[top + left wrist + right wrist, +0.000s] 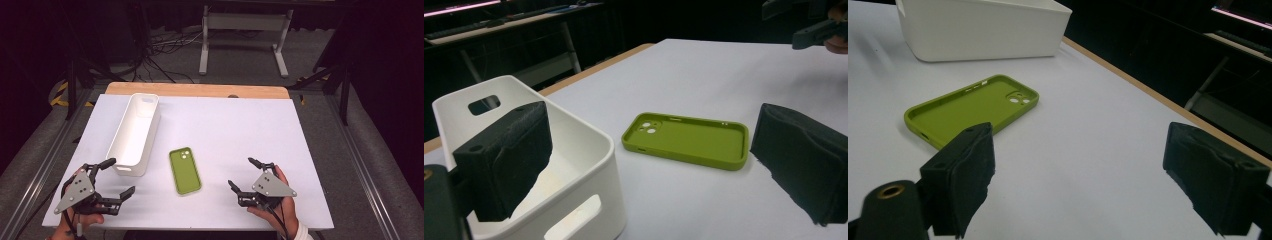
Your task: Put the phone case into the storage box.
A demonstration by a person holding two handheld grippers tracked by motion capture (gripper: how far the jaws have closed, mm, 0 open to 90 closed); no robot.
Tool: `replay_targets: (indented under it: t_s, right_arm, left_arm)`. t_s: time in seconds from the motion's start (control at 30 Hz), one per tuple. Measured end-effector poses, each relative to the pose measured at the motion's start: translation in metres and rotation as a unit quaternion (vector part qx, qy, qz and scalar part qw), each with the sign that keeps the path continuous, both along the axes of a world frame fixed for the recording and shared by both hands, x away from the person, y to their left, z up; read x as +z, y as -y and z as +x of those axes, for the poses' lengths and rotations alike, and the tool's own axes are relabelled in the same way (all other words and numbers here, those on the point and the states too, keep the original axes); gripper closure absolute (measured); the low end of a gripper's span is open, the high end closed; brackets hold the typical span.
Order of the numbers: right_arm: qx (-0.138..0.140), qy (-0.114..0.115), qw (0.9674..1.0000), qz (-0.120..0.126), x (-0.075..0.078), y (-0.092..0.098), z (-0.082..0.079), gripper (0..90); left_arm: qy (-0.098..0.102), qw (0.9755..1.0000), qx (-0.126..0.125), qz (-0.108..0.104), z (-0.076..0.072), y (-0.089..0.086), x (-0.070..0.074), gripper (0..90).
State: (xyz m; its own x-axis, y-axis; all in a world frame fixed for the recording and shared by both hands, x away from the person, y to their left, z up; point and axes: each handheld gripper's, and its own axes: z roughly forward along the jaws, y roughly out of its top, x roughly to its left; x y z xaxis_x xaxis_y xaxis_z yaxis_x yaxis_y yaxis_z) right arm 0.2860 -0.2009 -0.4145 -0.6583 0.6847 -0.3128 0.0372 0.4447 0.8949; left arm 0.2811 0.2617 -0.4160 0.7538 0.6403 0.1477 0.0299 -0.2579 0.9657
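A green phone case (185, 171) lies hollow side up on the white table, its camera cut-out toward the far end. It also appears between the jaws' lines of sight in the left gripper view (686, 140) and the right gripper view (973, 107). A long white bin (134, 133) stands just left of the case, empty as far as I see. My left gripper (121, 176) rests at the near left corner, open, with nothing between its jaws. My right gripper (244, 175) sits at the near right, also open and holding nothing. Both point inward toward the case.
The white table top (240, 130) ends in a wooden strip (200, 90) at the far edge. Beyond it stand a white frame (245, 35) and cables on the floor. Metal rails (360, 170) run along both sides of the table.
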Motion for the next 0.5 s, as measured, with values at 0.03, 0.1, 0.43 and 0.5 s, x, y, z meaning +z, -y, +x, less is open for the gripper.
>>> replay_targets:
  t_s: [0.03, 0.1, 0.43, 0.5]
  right_arm:
    - [0.0, -0.001, 1.0, -0.001, -0.0003, -0.0002, 0.0001, 14.1]
    - [0.003, -0.005, 1.0, 0.0, -0.0007, -0.0009, 0.0005, 14.0]
    - [0.003, -0.024, 0.9997, -0.007, -0.0029, -0.0046, 0.006, 13.7]
    - [0.005, -0.029, 0.9995, -0.006, -0.0034, -0.0051, 0.0069, 13.7]
  left_arm:
    - [0.002, 1.0, -0.002, -0.003, 0.0006, -0.0011, 0.0001, 3.9]
    - [0.01, 0.9999, -0.005, -0.01, 0.0007, -0.0018, -0.0006, 4.6]
    - [-0.01, 0.9998, -0.014, 0.003, 0.0063, 0.0027, -0.0077, 3.9]
    - [-0.015, 0.9997, -0.016, 0.004, 0.0066, 0.0037, -0.0085, 3.8]
